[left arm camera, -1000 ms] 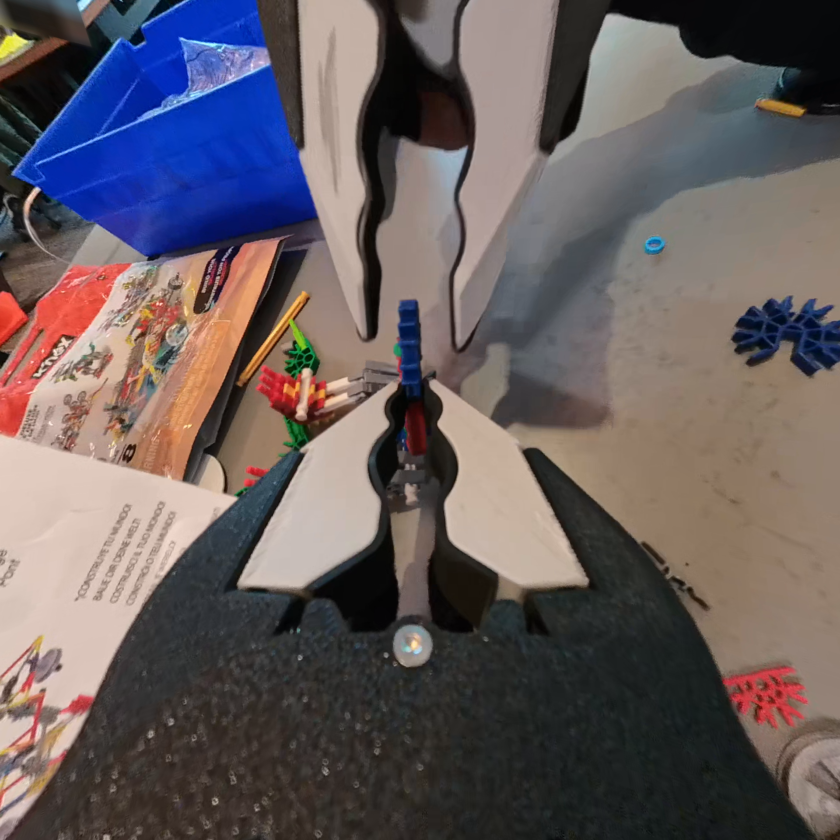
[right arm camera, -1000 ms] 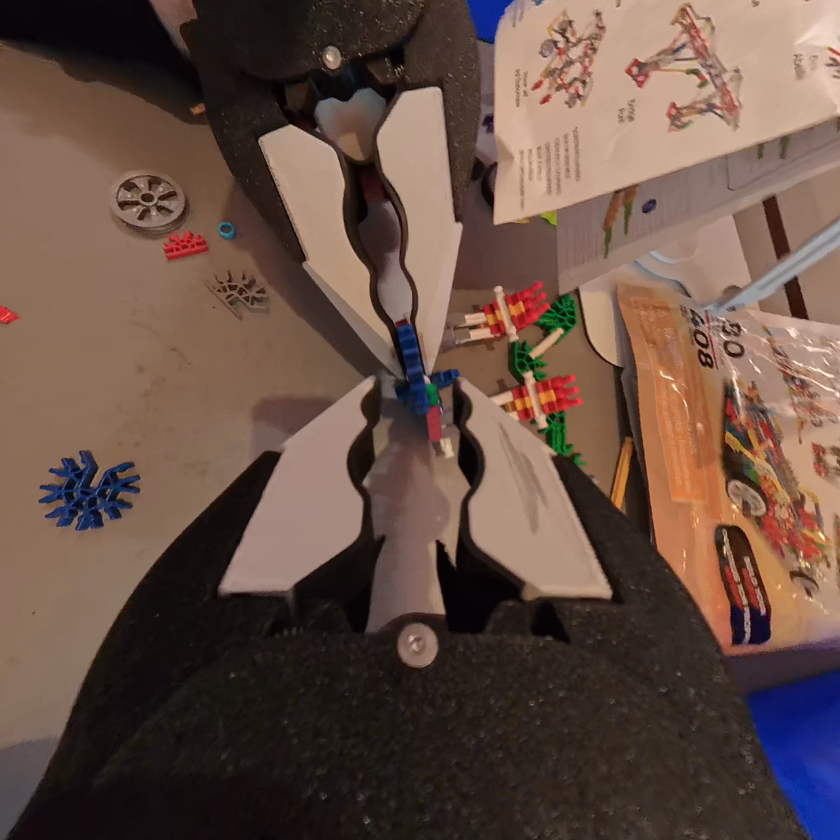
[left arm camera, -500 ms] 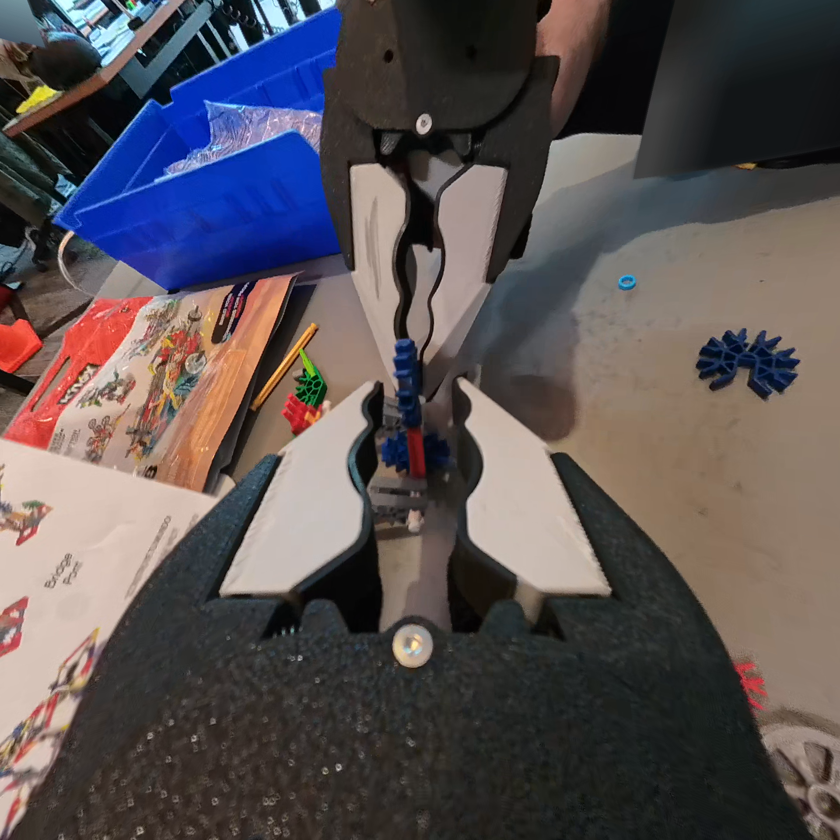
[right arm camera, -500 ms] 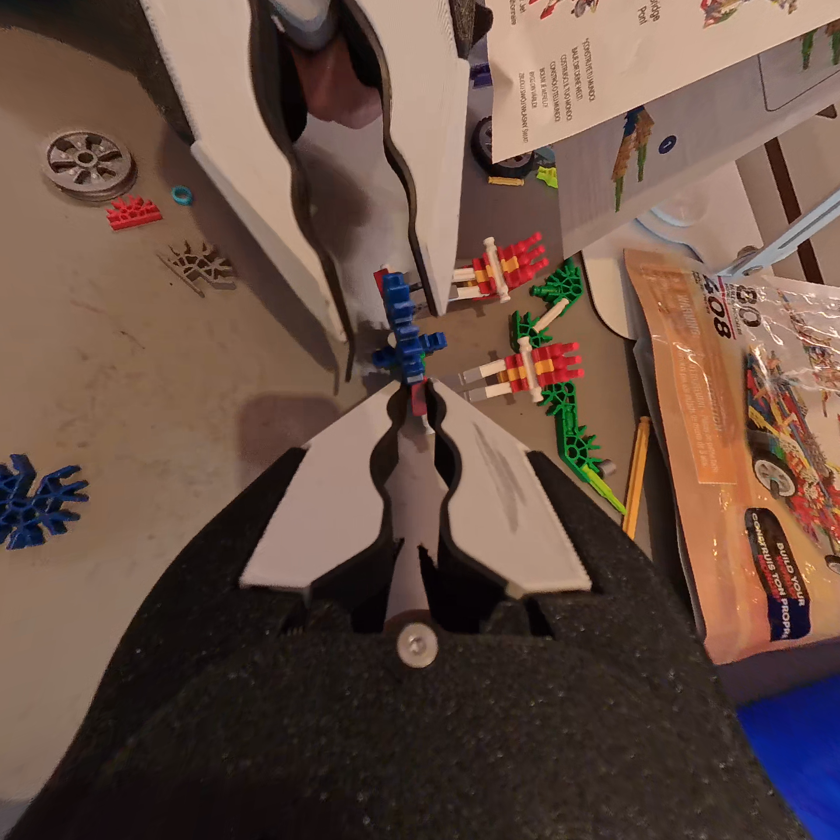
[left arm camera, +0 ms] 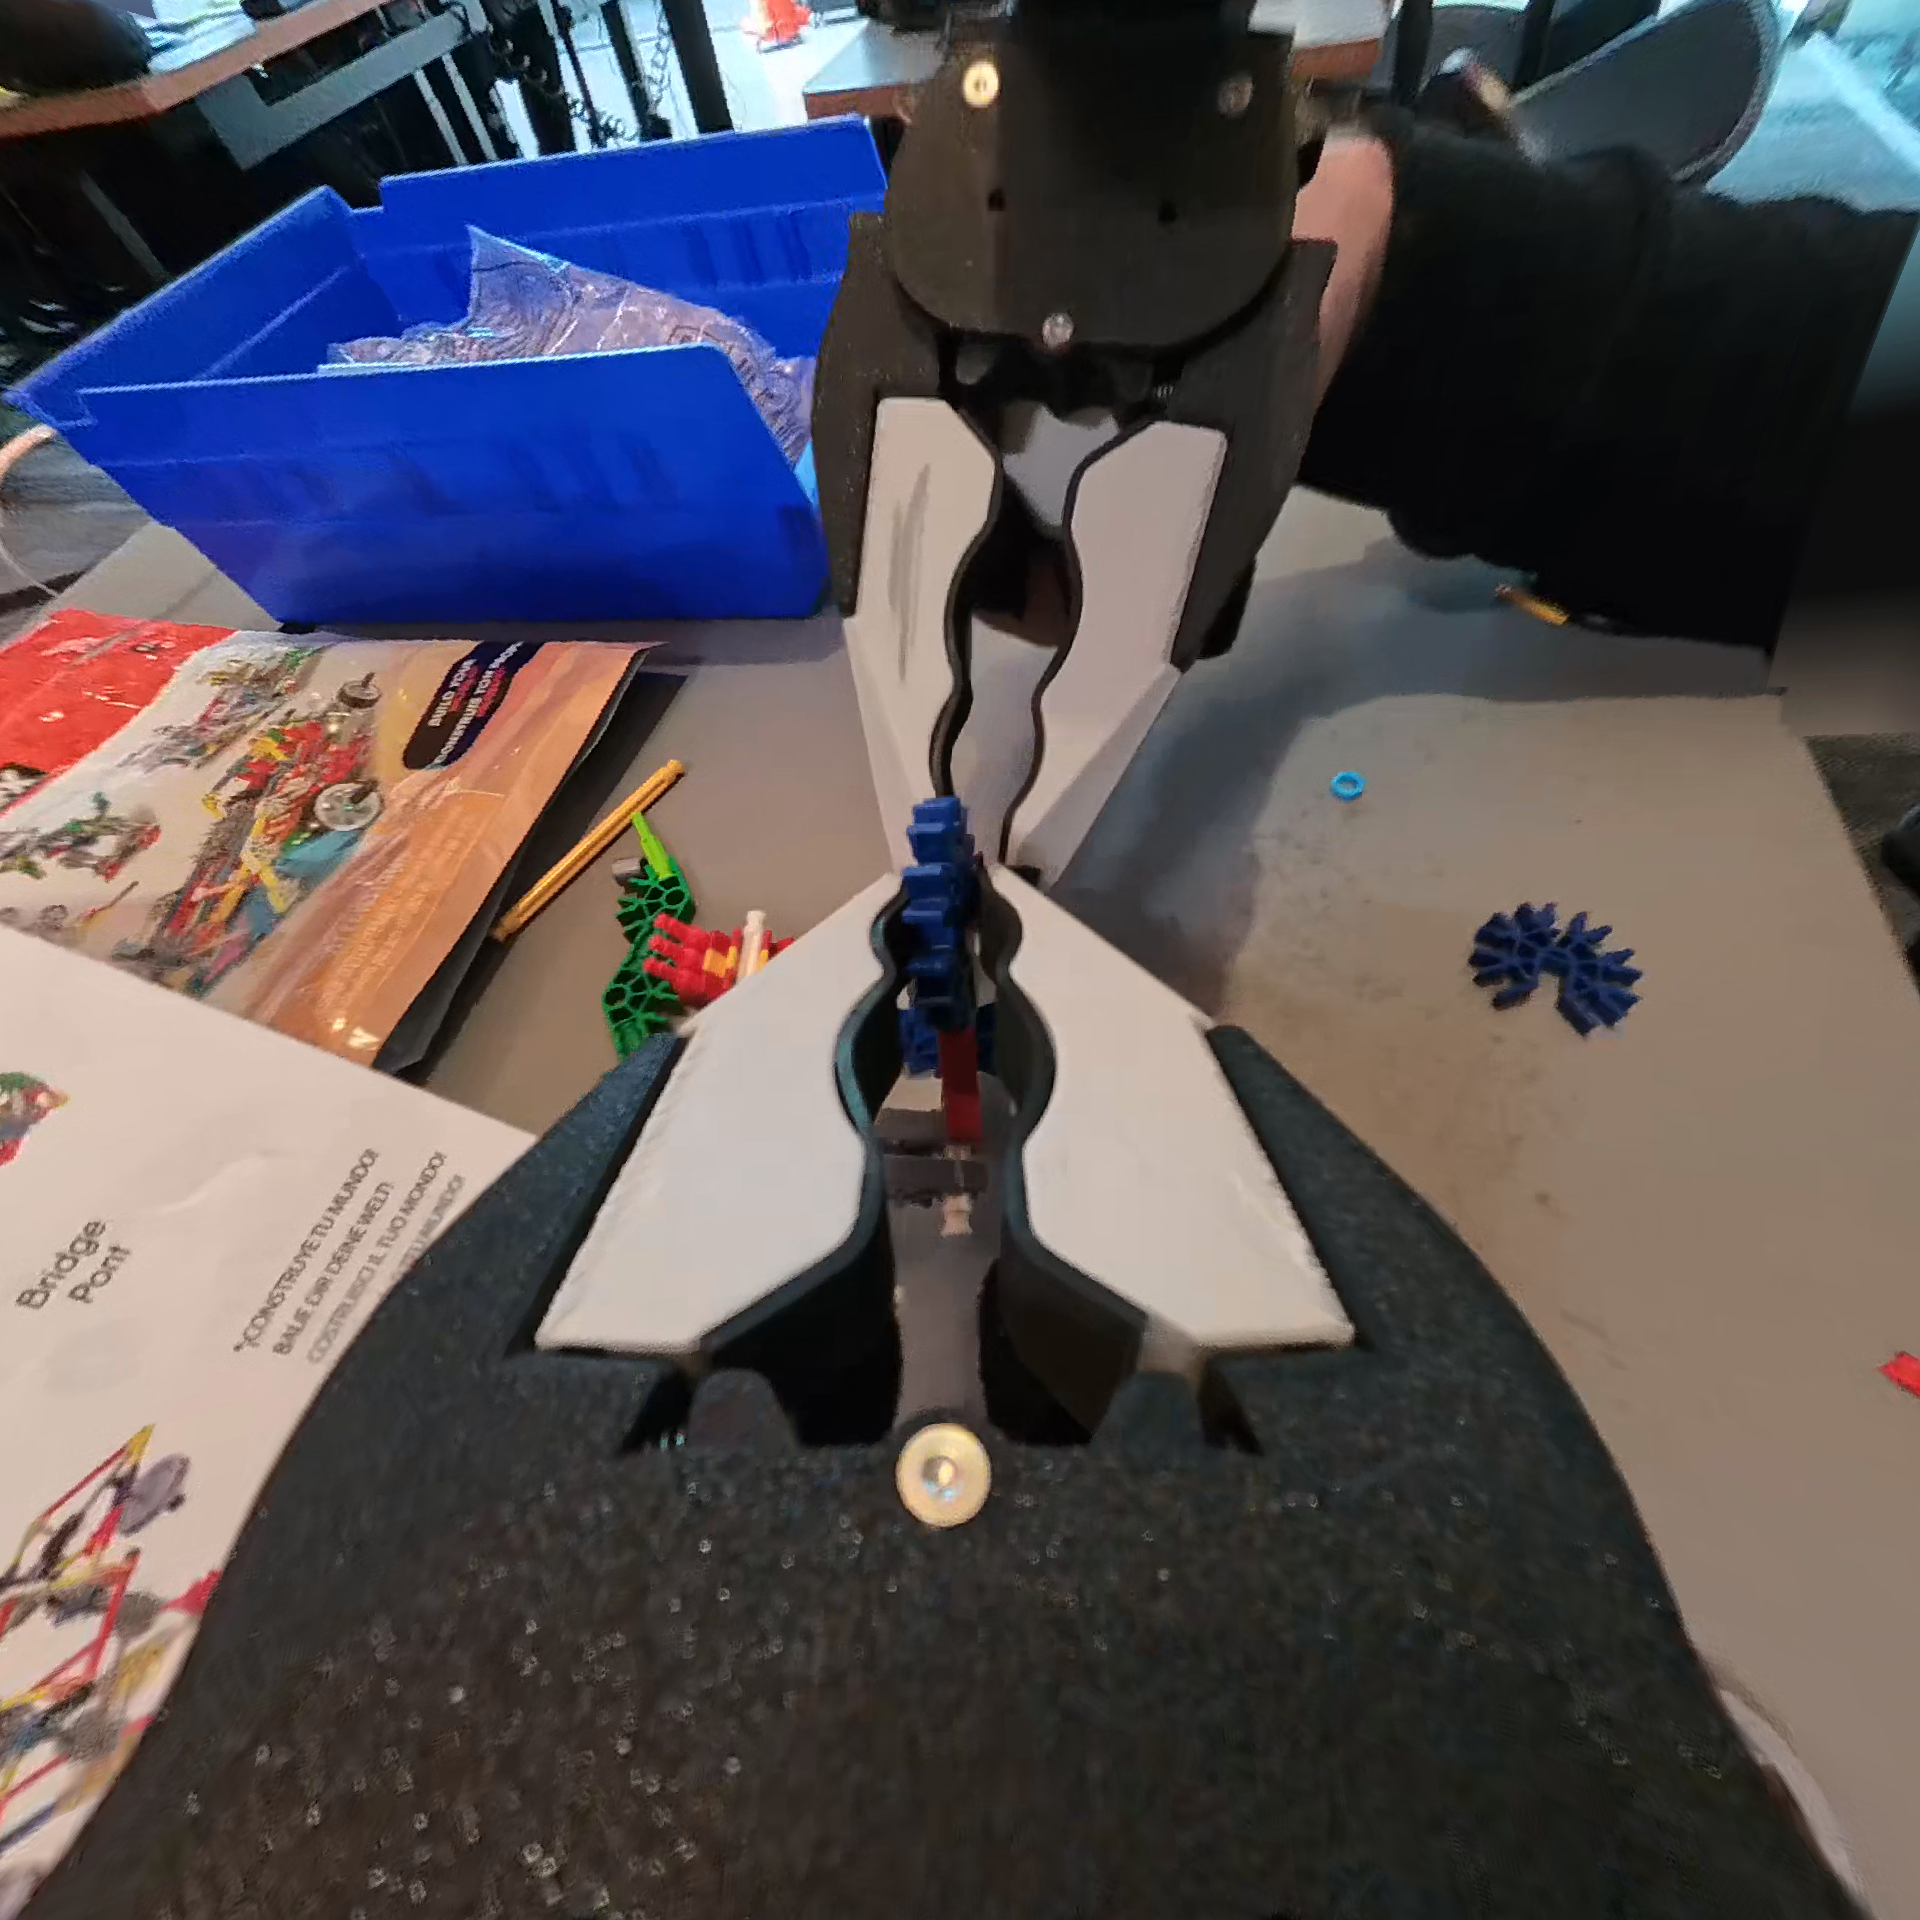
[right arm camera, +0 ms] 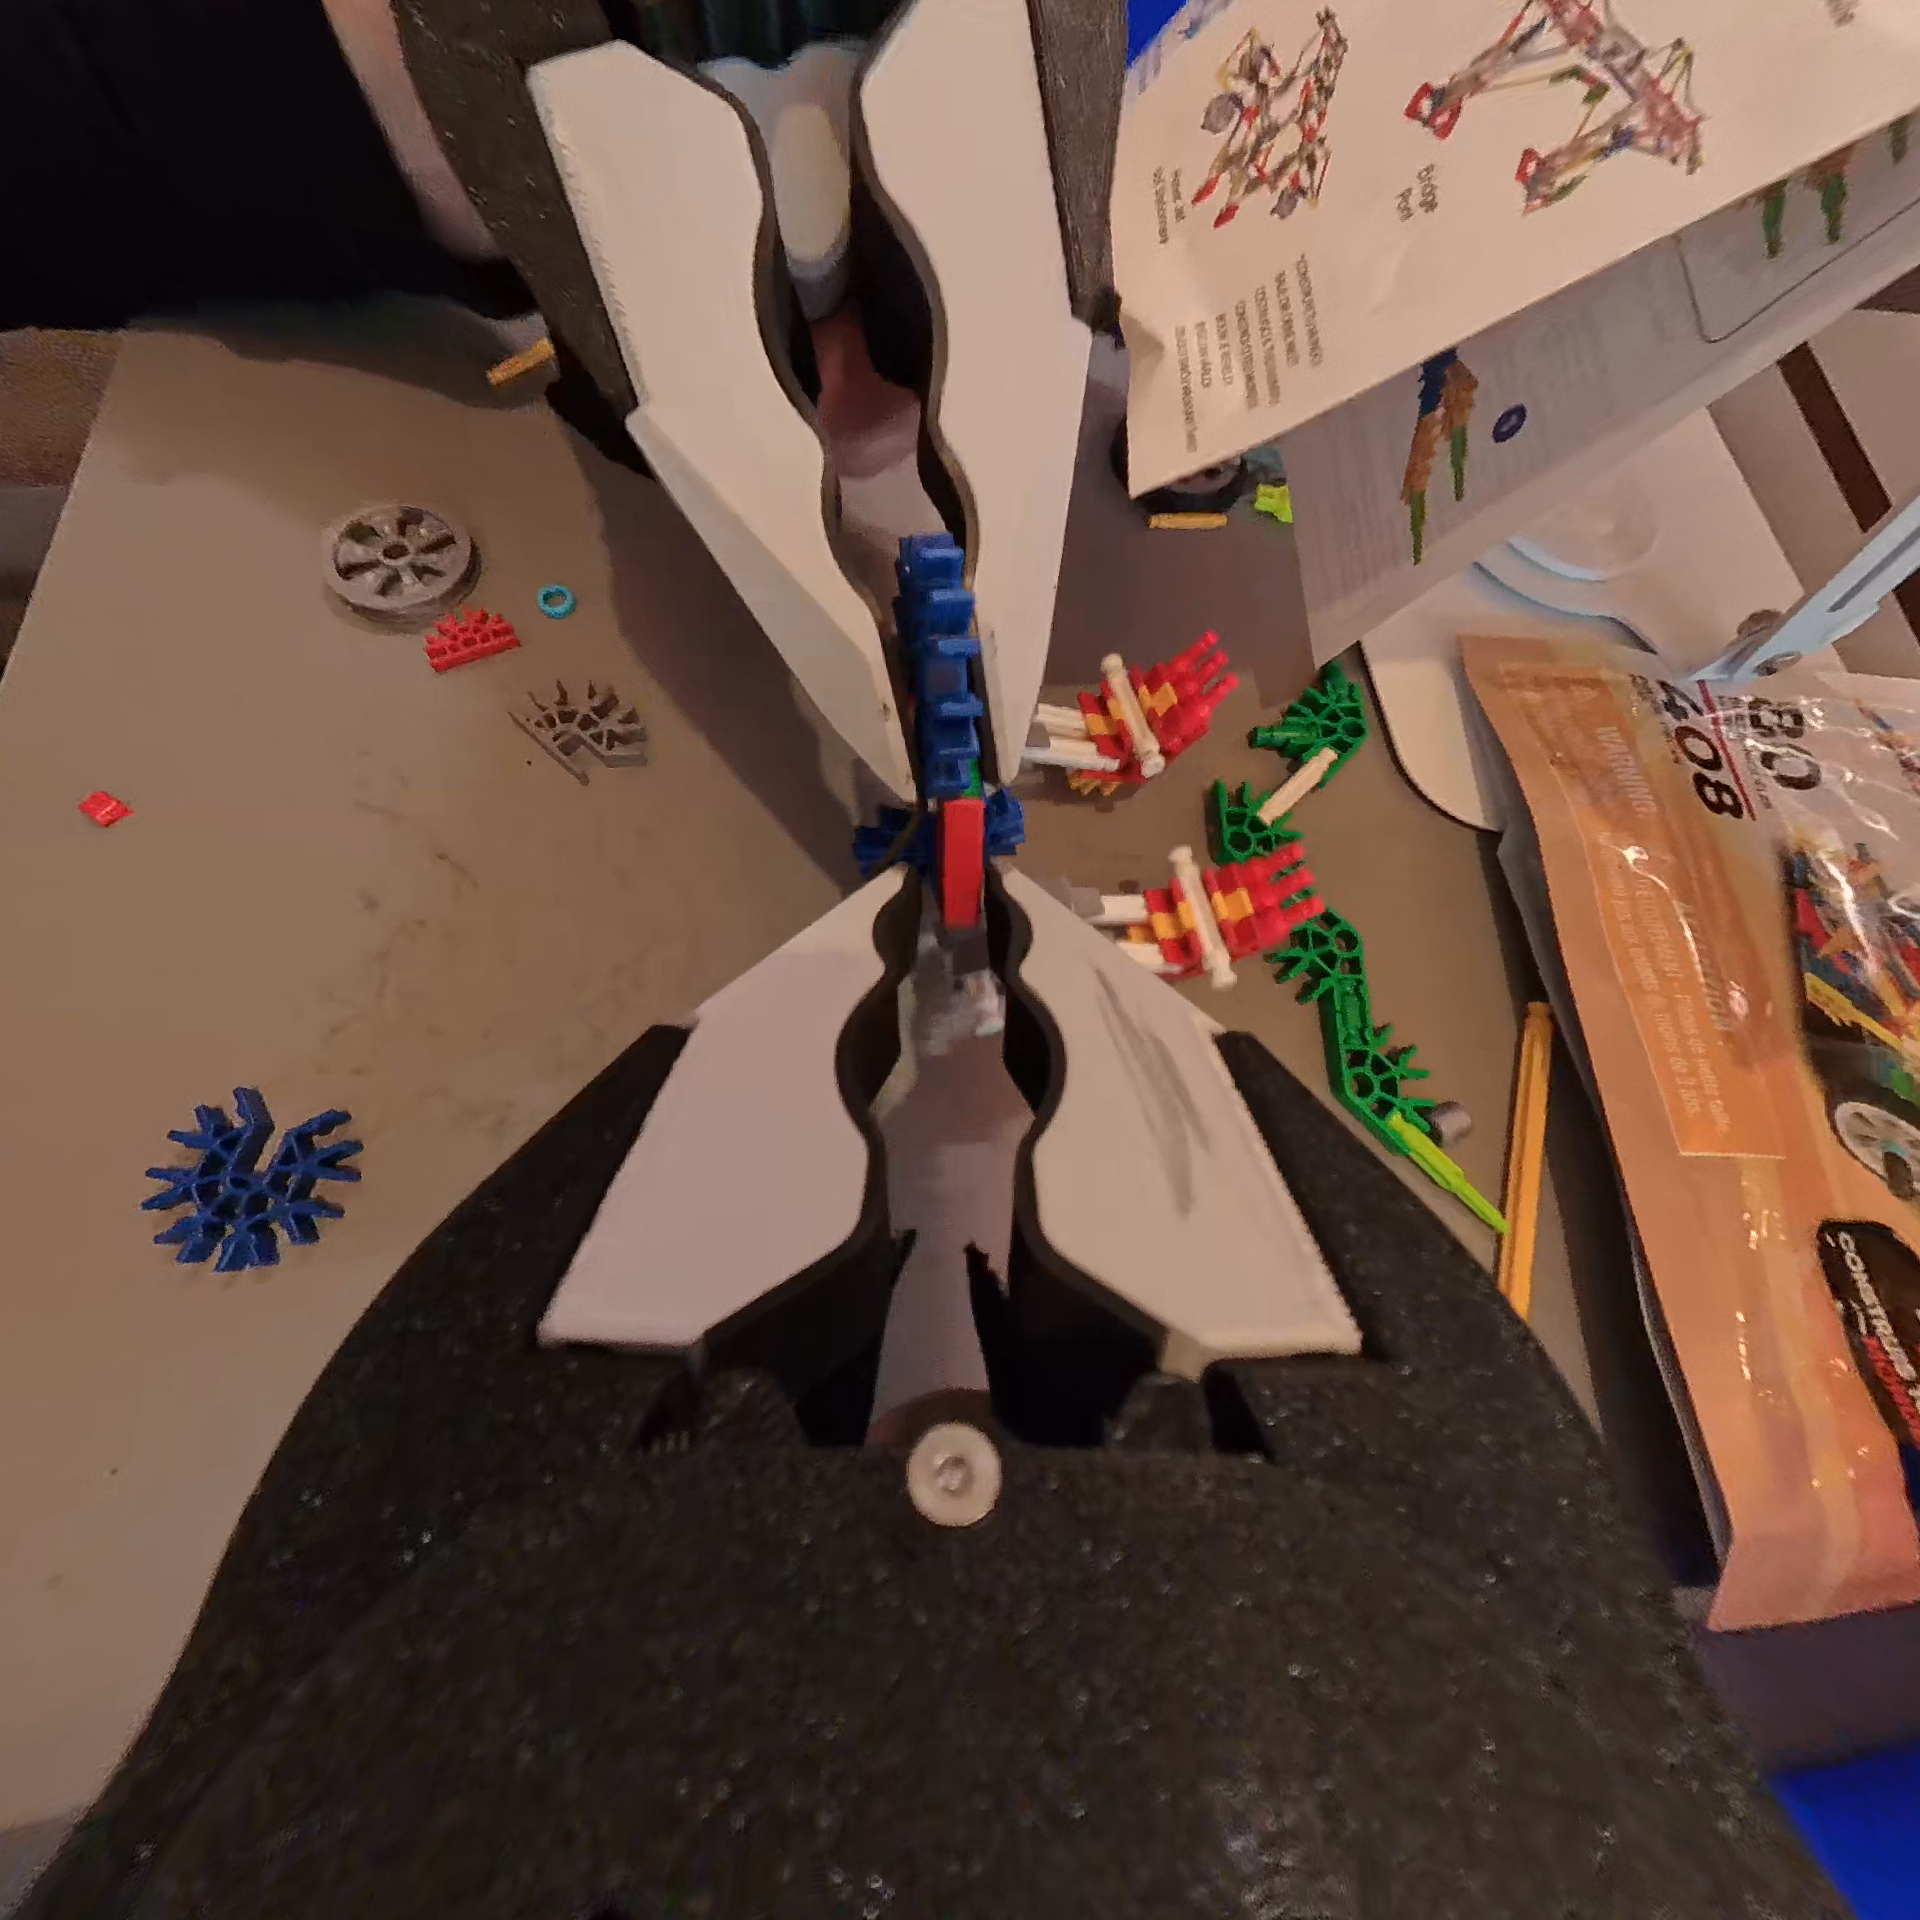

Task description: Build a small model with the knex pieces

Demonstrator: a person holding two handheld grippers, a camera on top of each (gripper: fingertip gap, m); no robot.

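A small construction-toy assembly hangs between my two grippers, which meet tip to tip above the grey table (left arm camera: 1403, 1091). It has a blue toothed connector (left arm camera: 938, 904), a red piece (left arm camera: 961, 1075) and a grey piece (left arm camera: 935, 1174). My left gripper (left arm camera: 943, 883) is shut on the blue connector (right arm camera: 940, 665). My right gripper (right arm camera: 943, 878) is shut on the red piece (right arm camera: 961, 862), with the grey piece (right arm camera: 951, 987) showing between its fingers. The right gripper (left arm camera: 966, 852) faces me in the left wrist view, and the left gripper (right arm camera: 951, 774) comes down from the top of the right wrist view.
A blue bin (left arm camera: 447, 499) with clear bags stands behind. A parts bag (right arm camera: 1714, 1039) and instruction sheets (left arm camera: 156, 1299) lie to one side. Red-and-green sub-assemblies (right arm camera: 1226, 904), a yellow rod (left arm camera: 592, 847), a blue snowflake connector (right arm camera: 249, 1179) and a grey wheel (right arm camera: 400, 561) lie on the table. The tips of both grippers are at nearly the same place.
A second ago the left gripper held the assembly and the right was open. Half a second ago the right had shut and the left was open. Now the left has shut again.
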